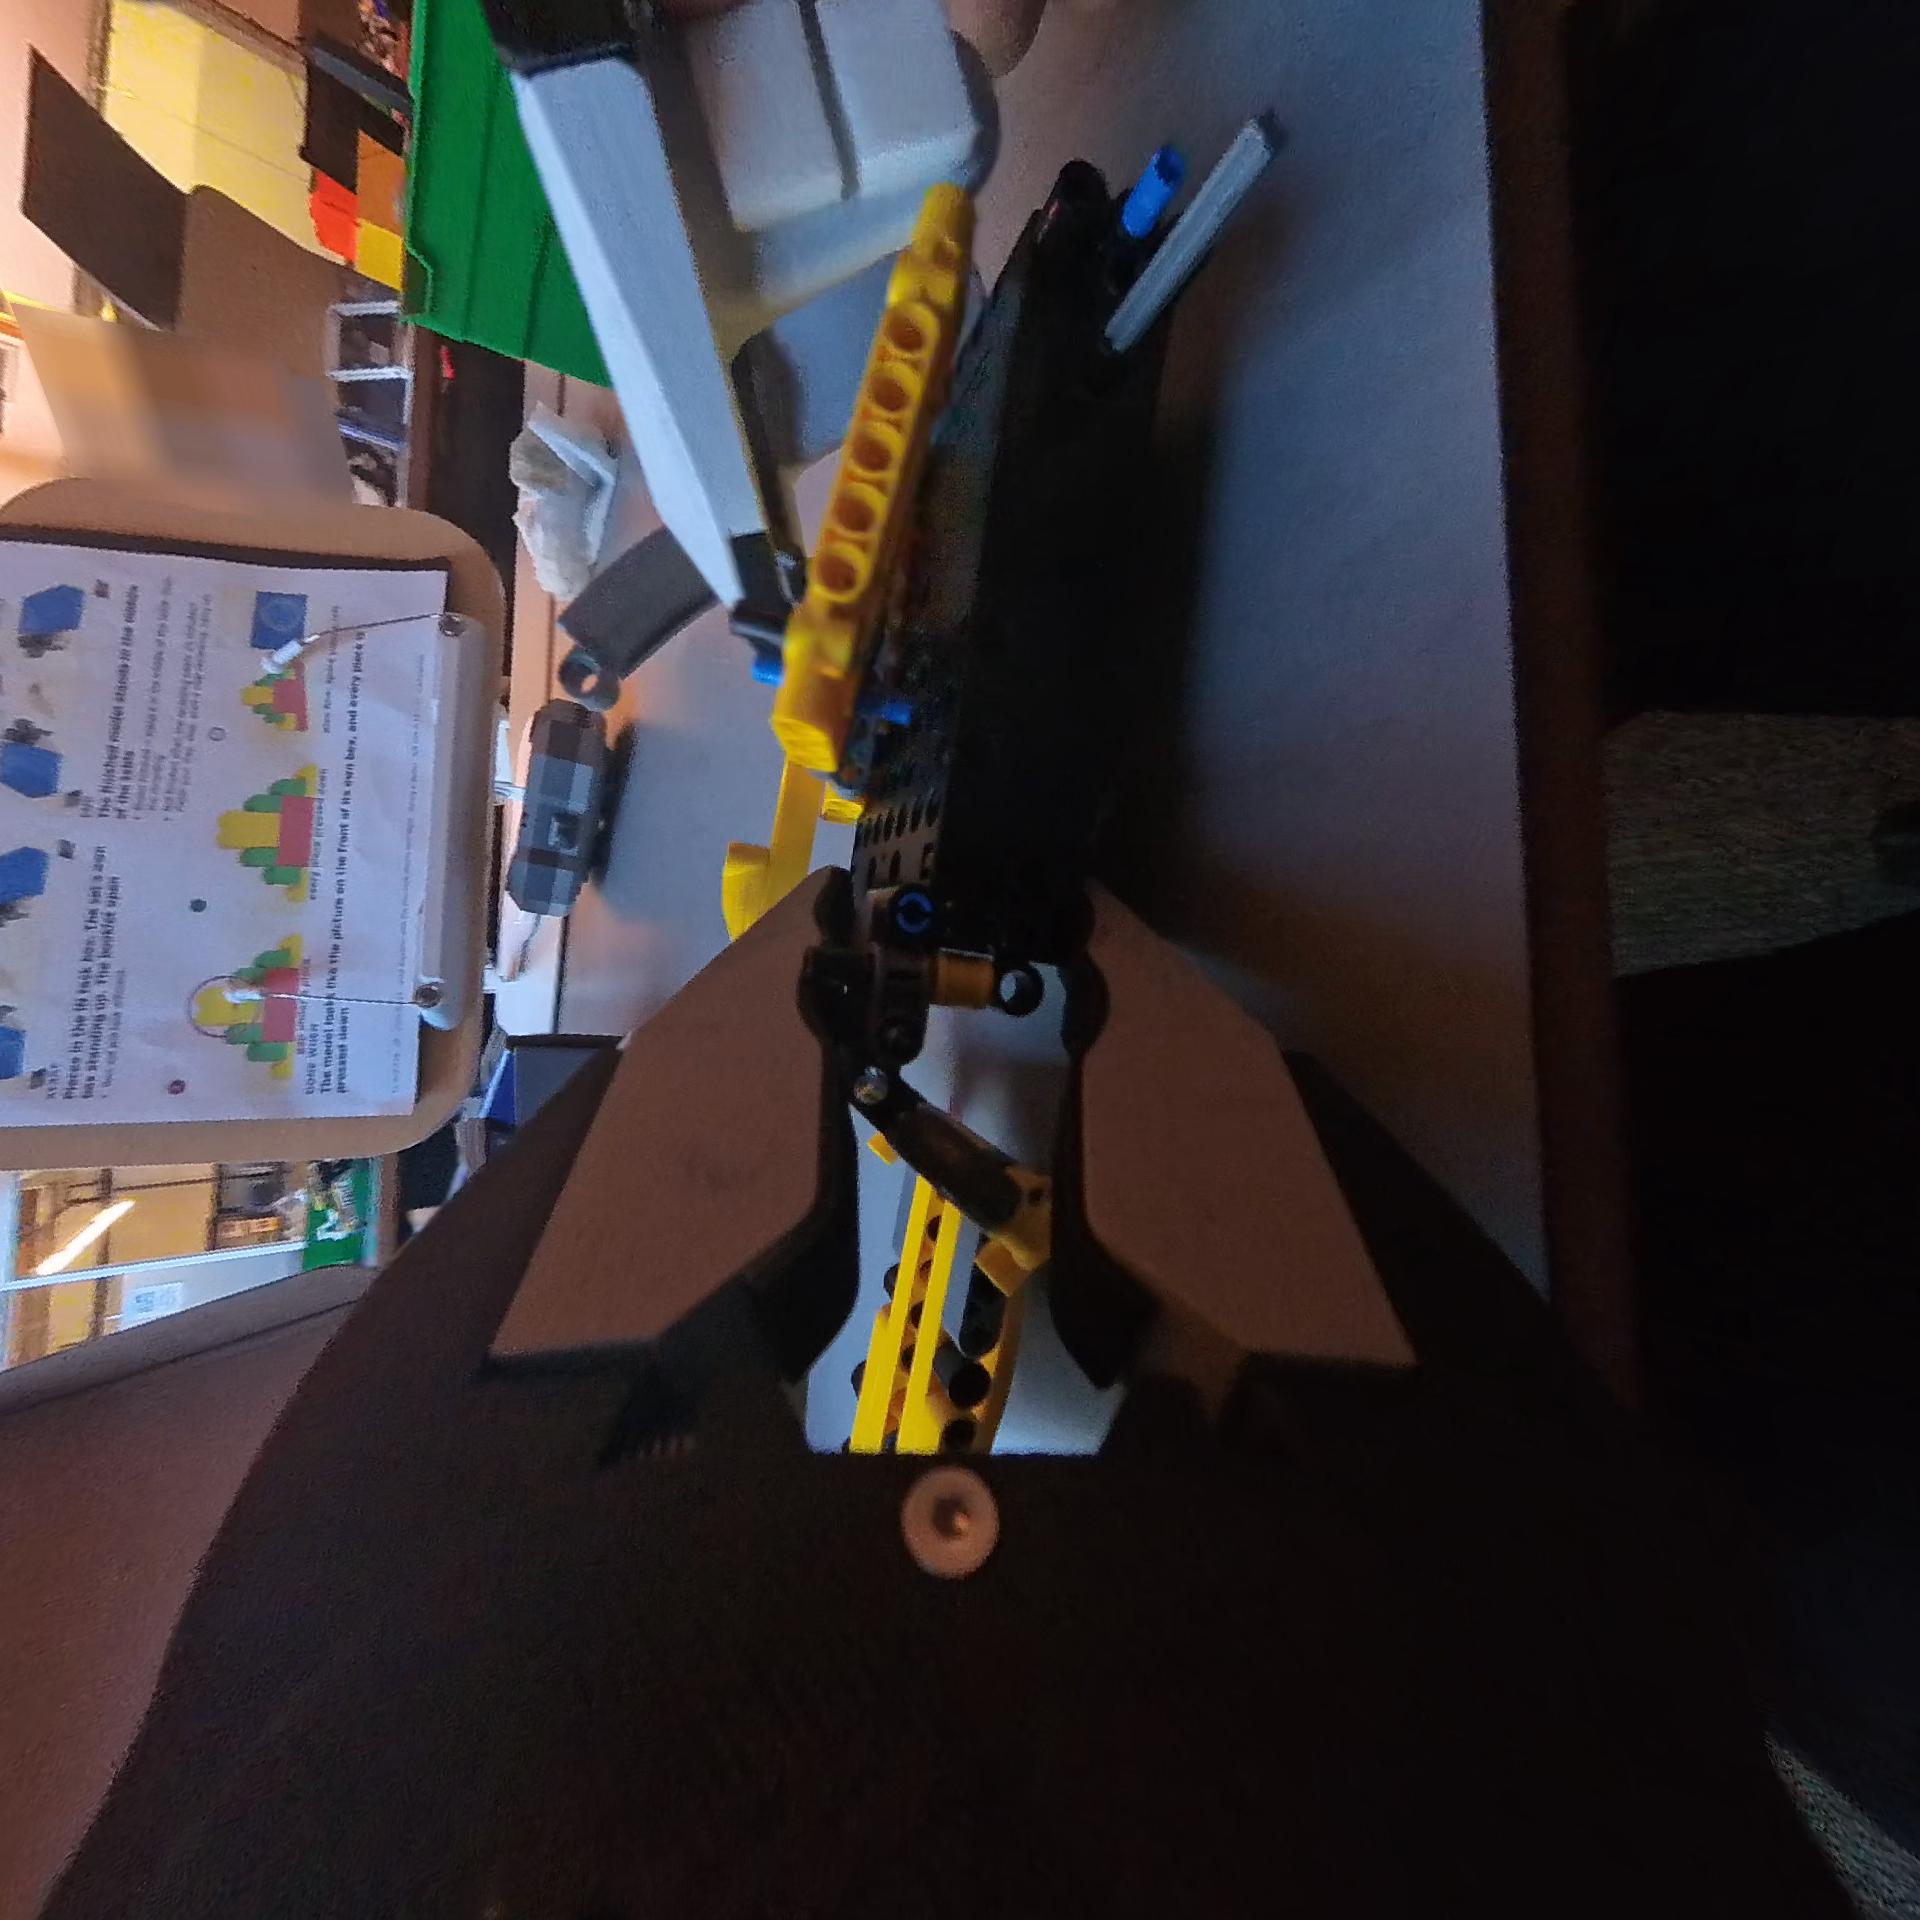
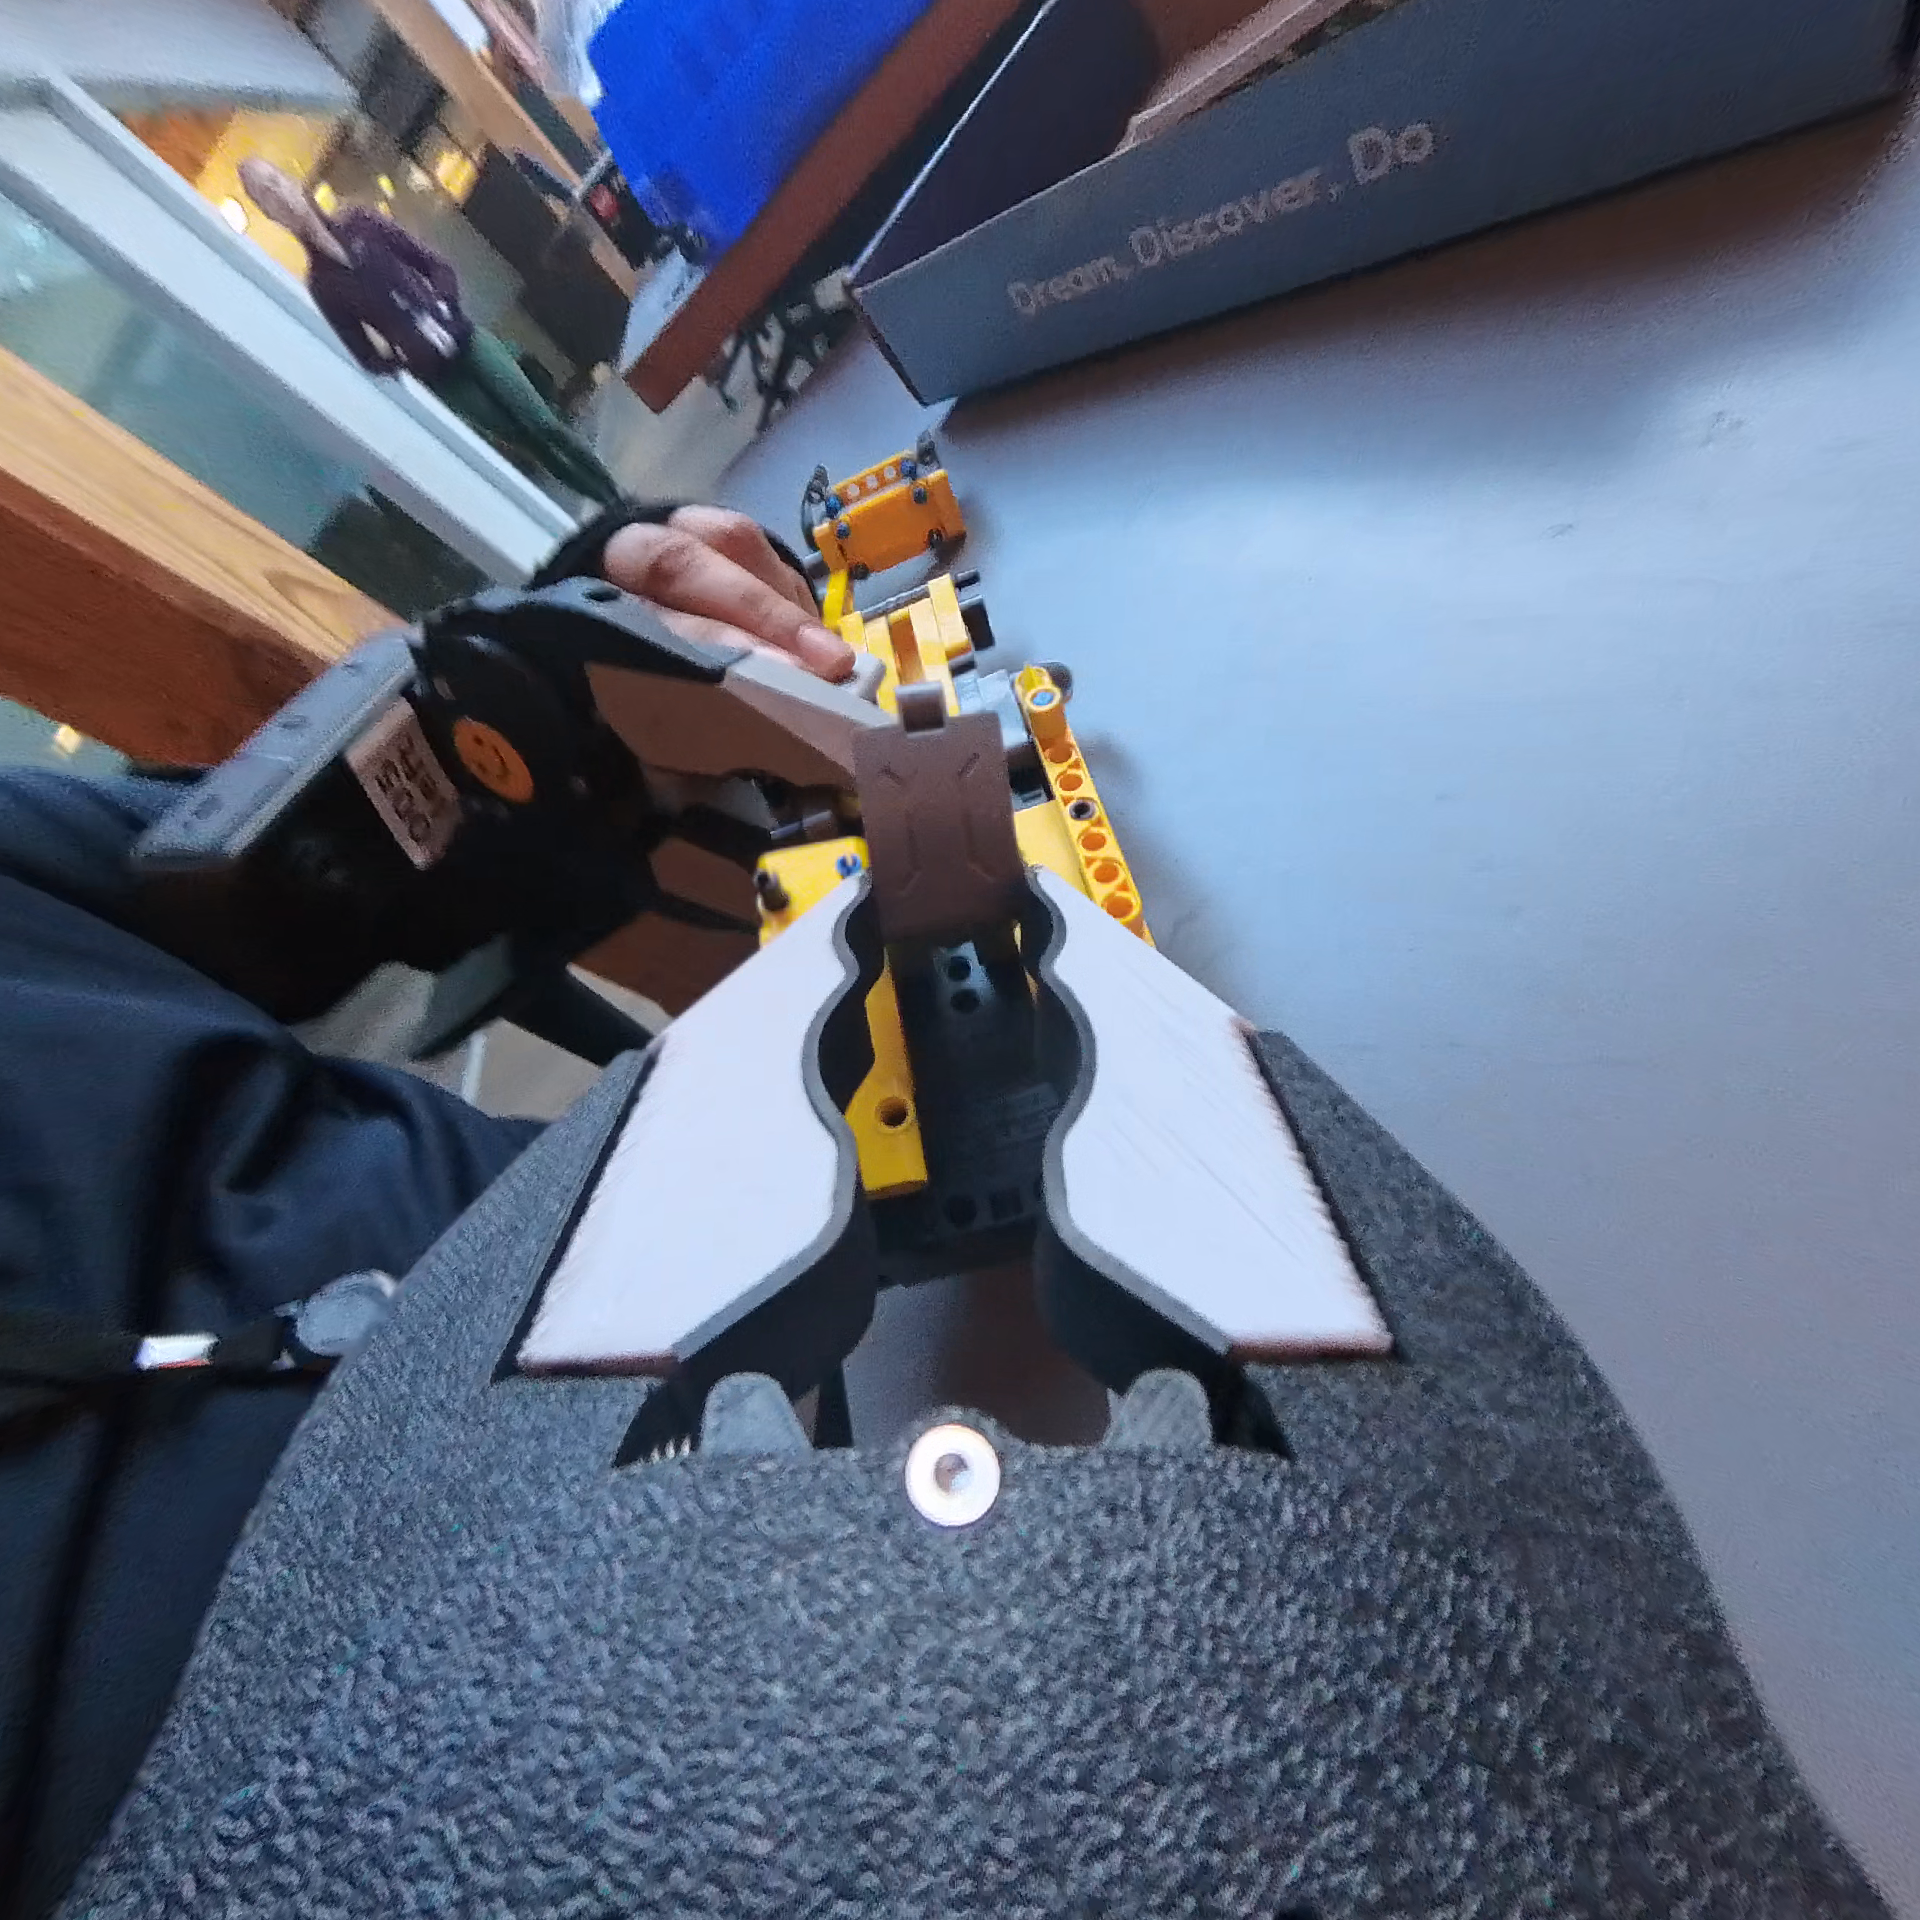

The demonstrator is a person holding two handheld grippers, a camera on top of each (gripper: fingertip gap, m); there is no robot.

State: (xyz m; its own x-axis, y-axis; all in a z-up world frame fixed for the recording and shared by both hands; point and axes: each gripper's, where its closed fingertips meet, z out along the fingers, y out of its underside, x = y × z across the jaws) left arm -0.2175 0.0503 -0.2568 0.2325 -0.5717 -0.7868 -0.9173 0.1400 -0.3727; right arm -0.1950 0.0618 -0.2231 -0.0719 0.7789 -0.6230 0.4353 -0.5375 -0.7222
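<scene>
Toy-brick workshop: grey table, instruction sheet, brick bins.

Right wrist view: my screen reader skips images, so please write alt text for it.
The right gripper grips a black-and-yellow brick model on a grey table, a brown panel at its fingertips. The left gripper, with a person's hand on it, meets the model from the left; a grey box lies behind.

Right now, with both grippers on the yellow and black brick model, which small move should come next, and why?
Probably lower the yellow and black brick model flat onto the grey table: both the left gripper and the right gripper clamp it, tilted.
</scene>
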